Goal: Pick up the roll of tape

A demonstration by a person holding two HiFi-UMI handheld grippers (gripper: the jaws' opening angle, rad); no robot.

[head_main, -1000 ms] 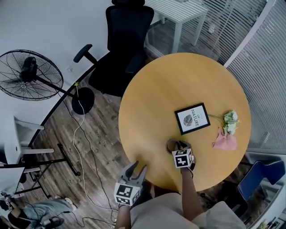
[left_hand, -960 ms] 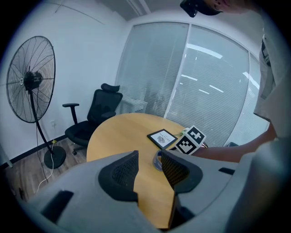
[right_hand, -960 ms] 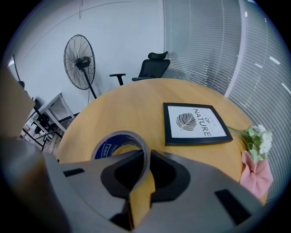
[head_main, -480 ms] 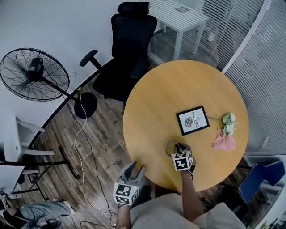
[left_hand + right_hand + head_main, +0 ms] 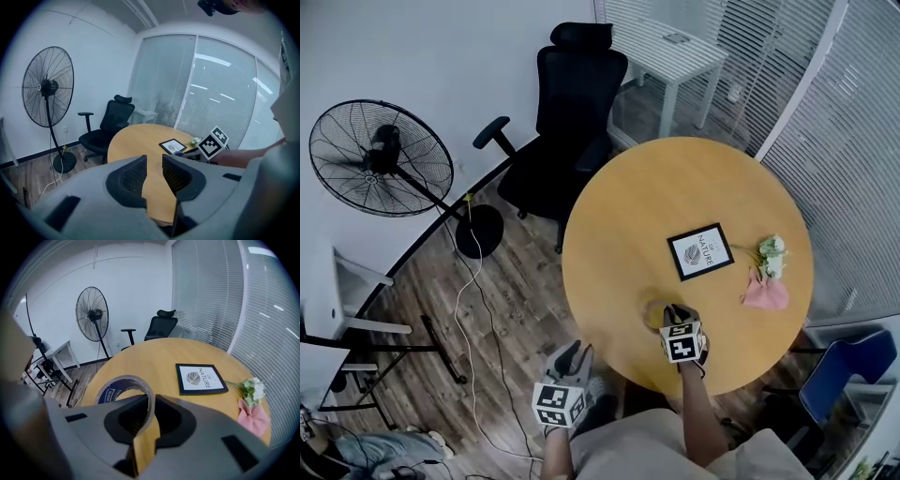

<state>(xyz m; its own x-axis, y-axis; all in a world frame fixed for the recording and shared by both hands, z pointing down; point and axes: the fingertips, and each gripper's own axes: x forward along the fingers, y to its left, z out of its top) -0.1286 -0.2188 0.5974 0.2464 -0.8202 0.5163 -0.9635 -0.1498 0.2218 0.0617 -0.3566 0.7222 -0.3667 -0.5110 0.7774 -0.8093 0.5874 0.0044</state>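
Note:
The roll of tape (image 5: 117,385) is a brown ring with a blue printed core, and it is held on edge. My right gripper (image 5: 151,401) is shut on its wall, one finger inside the ring and one outside. In the head view the tape roll (image 5: 654,311) and the right gripper (image 5: 675,314) are over the near part of the round wooden table (image 5: 675,187). My left gripper (image 5: 570,354) hangs off the table's near-left edge. Its jaws have just been closing; a narrow gap is left and nothing is between them in the left gripper view (image 5: 154,161).
On the table lie a black-framed picture (image 5: 701,251), a small bunch of white flowers (image 5: 769,251) and a pink cloth (image 5: 764,293). A black office chair (image 5: 567,103) stands behind the table, a floor fan (image 5: 380,159) to the left, and a blue chair (image 5: 853,366) at the lower right.
The left gripper's jaws have drawn closer together and it has drifted a little to the left. The right gripper has risen slightly with the tape roll still in its grip.

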